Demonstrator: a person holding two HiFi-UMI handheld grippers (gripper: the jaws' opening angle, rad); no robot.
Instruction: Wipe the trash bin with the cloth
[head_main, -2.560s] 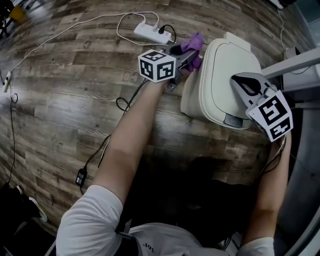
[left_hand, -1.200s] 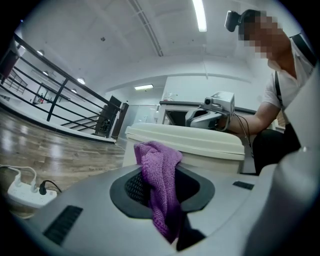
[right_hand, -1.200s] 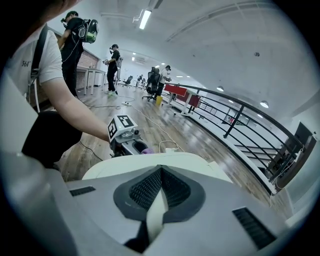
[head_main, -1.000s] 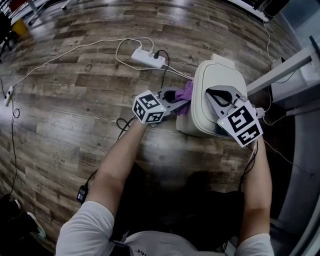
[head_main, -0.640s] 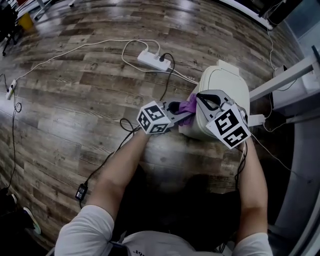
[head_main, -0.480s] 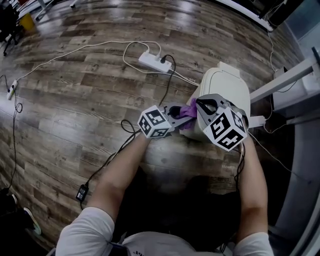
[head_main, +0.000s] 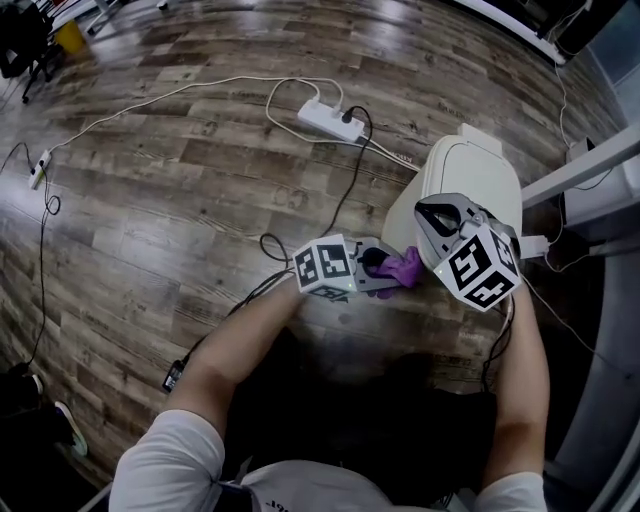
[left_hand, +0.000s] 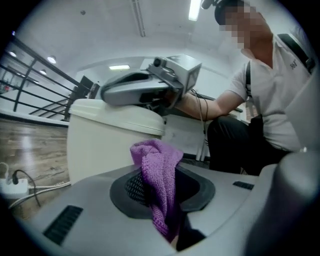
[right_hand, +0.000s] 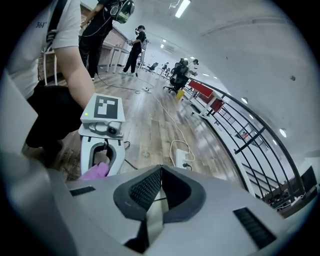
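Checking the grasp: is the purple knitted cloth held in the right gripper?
No, the purple knitted cloth is pinched in the left gripper; the right gripper is shut, empty.

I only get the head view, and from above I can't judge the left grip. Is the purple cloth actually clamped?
Observer: Yes. In the left gripper view the left gripper is shut on the cloth, a fold standing up above the jaws.
Operator: And the right one, holding anything?
Observer: No. The right gripper view shows the right gripper shut, jaws together, nothing between them.
Operator: What does the cloth face?
Observer: The side wall of the trash bin, below its lid; contact I cannot tell.
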